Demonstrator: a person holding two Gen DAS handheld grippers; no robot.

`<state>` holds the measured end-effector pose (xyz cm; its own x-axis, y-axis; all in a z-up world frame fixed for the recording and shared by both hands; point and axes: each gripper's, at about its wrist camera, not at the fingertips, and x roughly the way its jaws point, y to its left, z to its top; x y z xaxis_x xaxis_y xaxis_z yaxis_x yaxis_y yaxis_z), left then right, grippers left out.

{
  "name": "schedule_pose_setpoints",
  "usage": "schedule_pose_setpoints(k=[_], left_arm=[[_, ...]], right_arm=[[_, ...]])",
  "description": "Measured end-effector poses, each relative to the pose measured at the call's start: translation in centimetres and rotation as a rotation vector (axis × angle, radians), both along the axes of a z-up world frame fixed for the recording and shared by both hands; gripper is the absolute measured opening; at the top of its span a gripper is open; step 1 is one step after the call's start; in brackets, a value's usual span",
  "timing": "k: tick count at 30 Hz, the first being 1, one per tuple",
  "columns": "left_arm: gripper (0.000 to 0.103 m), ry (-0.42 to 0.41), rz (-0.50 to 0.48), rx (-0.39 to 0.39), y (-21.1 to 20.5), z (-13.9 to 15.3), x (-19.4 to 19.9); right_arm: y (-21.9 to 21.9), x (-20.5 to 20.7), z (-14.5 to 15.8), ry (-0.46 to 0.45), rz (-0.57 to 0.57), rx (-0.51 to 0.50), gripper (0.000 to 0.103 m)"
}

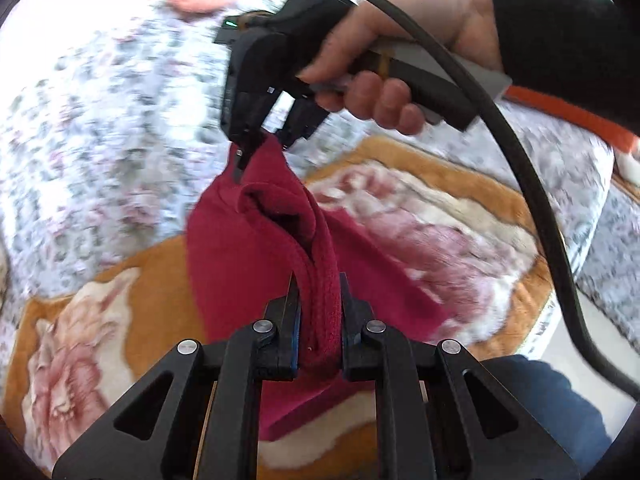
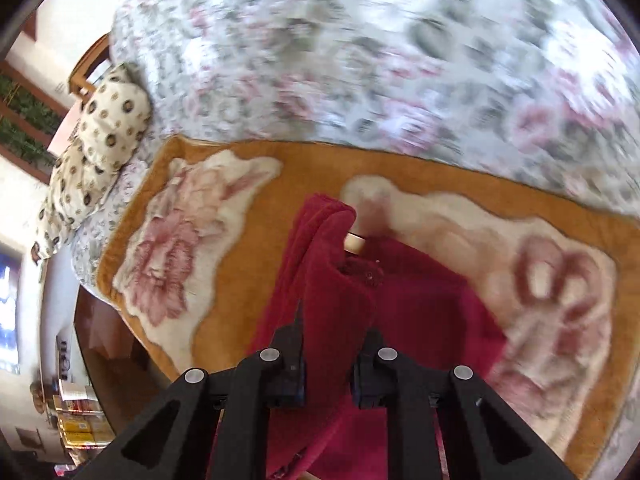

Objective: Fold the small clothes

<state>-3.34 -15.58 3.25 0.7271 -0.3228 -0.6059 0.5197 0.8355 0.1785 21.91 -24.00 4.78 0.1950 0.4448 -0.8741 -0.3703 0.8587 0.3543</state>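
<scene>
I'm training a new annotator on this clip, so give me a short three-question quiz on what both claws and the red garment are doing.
1. True or false: the left claw is shut on the red garment.
2. The right claw grips: A) the garment's upper edge B) the cable C) nothing.
3. What lies under the garment?

Key: 1 true. 2 A. 3 the orange floral blanket on the flowered bedspread.
</scene>
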Motion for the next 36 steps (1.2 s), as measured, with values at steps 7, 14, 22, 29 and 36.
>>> schedule_pose_setpoints(k=[7,14,22,29,36], left_arm=[[0.022,0.214,-0.080,-0.002,-3.2,-3.2,1.0],[0.024,0.255,-0.099,-0.119,2.0,-1.9,-1.6],[0.024,0.436,0.149,-0.419,9.9,-4.1,3.3],[0.024,0.589,0.181,-0.489,9.5,-6.1,5.1],[0.029,0.593,0.203,-0.345,6.5,-6.4,5.9]], right_arm=[[-4.1,0.3,-5.9,-0.037,-0.104,-0.064,0.025],[-9.4,-2.4,-3.3,-0.236,-0.328,0.020,0.033],[-1.9,-16.0,-1.8,-0.601,0.329,-0.036,0.034],[-0.5,-17.6,-8.5,-0.565,0.488,-0.268,0.032],[-3.1,-17.3,-10.2,-0.584,0.447,-0.179,0.032]])
